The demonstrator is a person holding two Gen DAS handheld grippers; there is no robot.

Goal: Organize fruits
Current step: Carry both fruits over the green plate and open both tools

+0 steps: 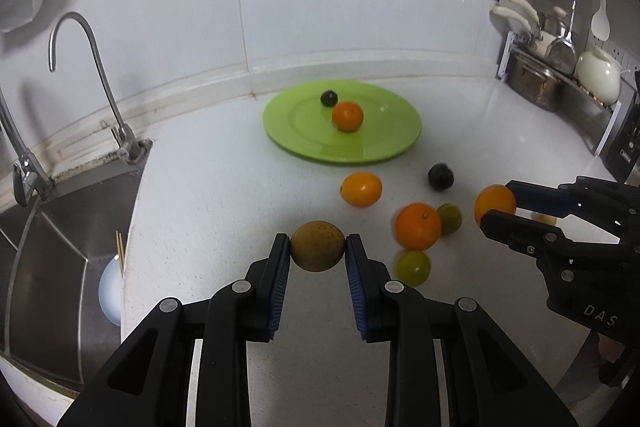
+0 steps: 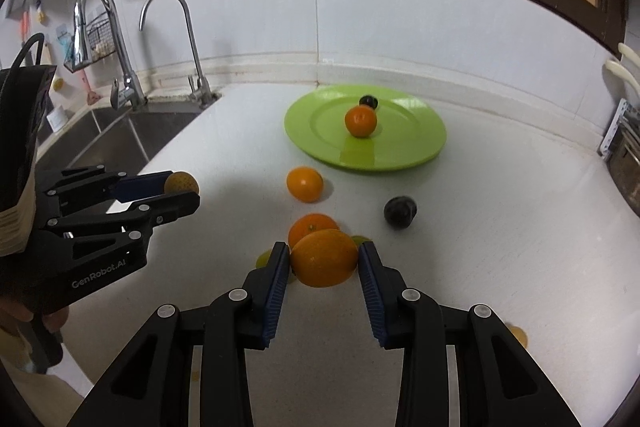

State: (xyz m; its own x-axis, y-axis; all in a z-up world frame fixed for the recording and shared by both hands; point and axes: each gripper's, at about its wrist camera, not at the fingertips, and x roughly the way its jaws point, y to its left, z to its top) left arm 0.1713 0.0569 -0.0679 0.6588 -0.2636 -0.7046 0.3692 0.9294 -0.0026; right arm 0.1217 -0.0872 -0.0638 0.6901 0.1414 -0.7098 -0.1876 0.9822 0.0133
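**Two fruits on plate, two in grippers, rest loose on counter**

Green plate (image 1: 280, 131) sits near the back wall of the white counter (image 1: 208, 195). On it: one orange (image 1: 347, 115) & a small dark fruit (image 1: 329, 98) just behind it, close together, poss. touching. That's the done part, by my read.

In hand: left gripper (image 1: 317, 251) is clamped on a brown speckled fruit (image 1: 317, 246), pads touching both sides. Right gripper (image 2: 323, 259) grips a big orange (image 2: 324, 263); left pad is on it, right pad looks to be just at the skin. Whether either fruit is lifted off the counter I can't tell.

Still loose, btw grippers & plate: an orange citrus (image 1: 361, 189) nearest the plate, a dark plum (image 1: 440, 177) to its right, another orange (image 1: 417, 225) w/ a green fruit (image 1: 449, 218) right beside it, and a second green fruit (image 1: 413, 267) closest to the left gripper. A yellowish bit (image 2: 517, 334) shows at the right gripper's side; too hidden to ID.

Judgement: roughly a third in. Two held fruits need carrying to the plate, then at least five more.

Sink (image 1: 60, 247) lies left, well apart from the fruit.
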